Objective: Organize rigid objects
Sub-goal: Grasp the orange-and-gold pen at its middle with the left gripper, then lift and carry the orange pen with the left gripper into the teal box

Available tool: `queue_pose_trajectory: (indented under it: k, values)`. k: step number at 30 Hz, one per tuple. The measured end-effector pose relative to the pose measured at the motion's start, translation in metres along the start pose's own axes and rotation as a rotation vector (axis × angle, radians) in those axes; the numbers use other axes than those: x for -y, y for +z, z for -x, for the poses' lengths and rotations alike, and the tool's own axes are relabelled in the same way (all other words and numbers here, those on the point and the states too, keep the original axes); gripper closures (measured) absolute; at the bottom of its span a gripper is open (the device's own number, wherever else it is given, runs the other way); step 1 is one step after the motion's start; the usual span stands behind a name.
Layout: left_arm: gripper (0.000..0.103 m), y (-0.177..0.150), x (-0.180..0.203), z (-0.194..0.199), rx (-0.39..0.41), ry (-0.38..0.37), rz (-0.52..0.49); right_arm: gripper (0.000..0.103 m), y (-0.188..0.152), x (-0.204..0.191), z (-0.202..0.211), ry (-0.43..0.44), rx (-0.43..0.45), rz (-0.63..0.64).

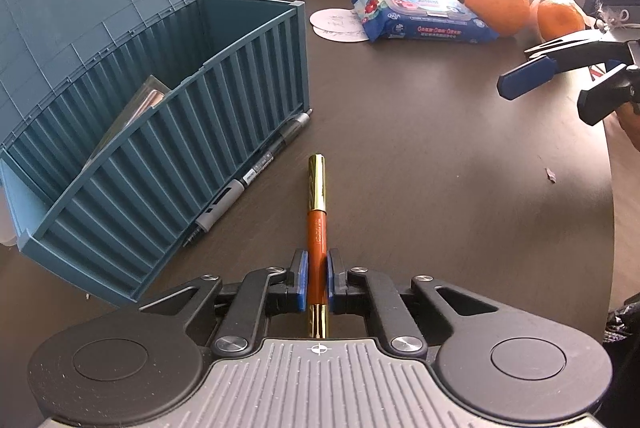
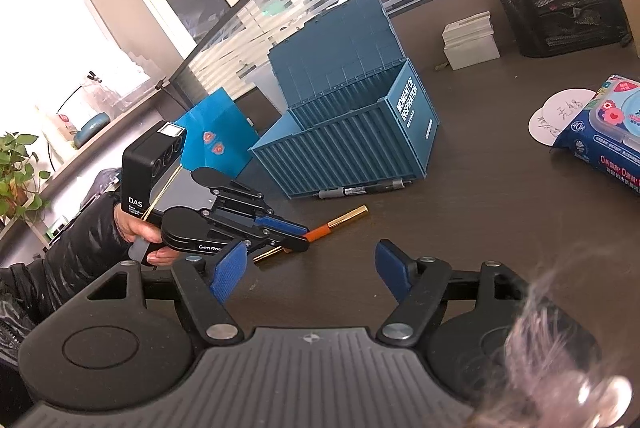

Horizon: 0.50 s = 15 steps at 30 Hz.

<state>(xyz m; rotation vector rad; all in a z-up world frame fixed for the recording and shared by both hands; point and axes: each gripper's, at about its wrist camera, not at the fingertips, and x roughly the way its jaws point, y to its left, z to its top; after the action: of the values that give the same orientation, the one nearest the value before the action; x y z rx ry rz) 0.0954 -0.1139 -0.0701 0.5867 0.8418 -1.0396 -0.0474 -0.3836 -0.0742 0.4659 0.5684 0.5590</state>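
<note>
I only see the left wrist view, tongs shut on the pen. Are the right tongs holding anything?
Observer: No. The right tongs are open and empty, facing your pen.
Operator: What is past the box's near end? It is hidden from me.
Observer: A blue folded sheet stands beside that end of the box.
Operator: Any marking on the box?
Observer: White lettering on the other end wall reads "MOMENT OF INSPIRATION".
</note>
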Motion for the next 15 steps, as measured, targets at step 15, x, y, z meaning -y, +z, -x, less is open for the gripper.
queue_pose_trajectory:
  k: [15]
  values:
    - [0.096,0.025,0.004,0.055,0.08,0.04,-0.06,0.033,0.003,-0.001,0.006,0.013,0.013,0.004]
